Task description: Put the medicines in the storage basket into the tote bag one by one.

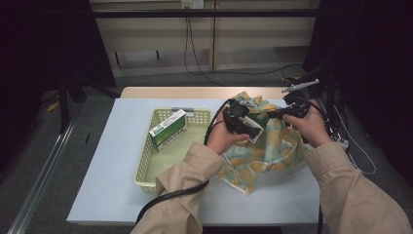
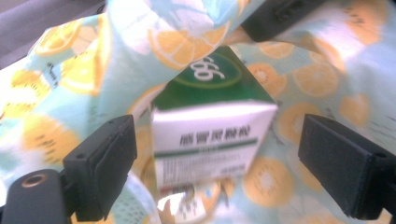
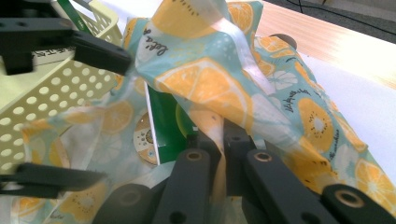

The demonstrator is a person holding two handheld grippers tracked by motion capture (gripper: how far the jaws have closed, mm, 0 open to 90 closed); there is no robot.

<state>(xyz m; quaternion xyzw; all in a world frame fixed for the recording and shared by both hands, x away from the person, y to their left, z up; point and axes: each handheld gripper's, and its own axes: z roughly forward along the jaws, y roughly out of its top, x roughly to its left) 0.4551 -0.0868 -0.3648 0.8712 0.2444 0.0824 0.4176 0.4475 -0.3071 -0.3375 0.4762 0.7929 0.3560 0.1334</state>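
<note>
We see a green and white box point(image 2: 212, 126) sitting in the mouth of a fruit-print bag point(image 1: 265, 146) on the white table point(image 1: 107, 161). In the left gripper view its green top carries a white "666"-like mark in an oval; the characters on its white face are too blurred for us to read. The bag shows orange and kiwi slices and some cursive writing we cannot make out. Our left tool point(image 2: 217, 154) stands wide open, a jaw on either side of the box, neither pad touching it. Our right tool point(image 3: 223, 154) is clamped tight on a fold of the bag's edge. A second green and white box point(image 1: 168, 129) lies in the pale yellow basket point(image 1: 146, 170), just beside the bag.
</note>
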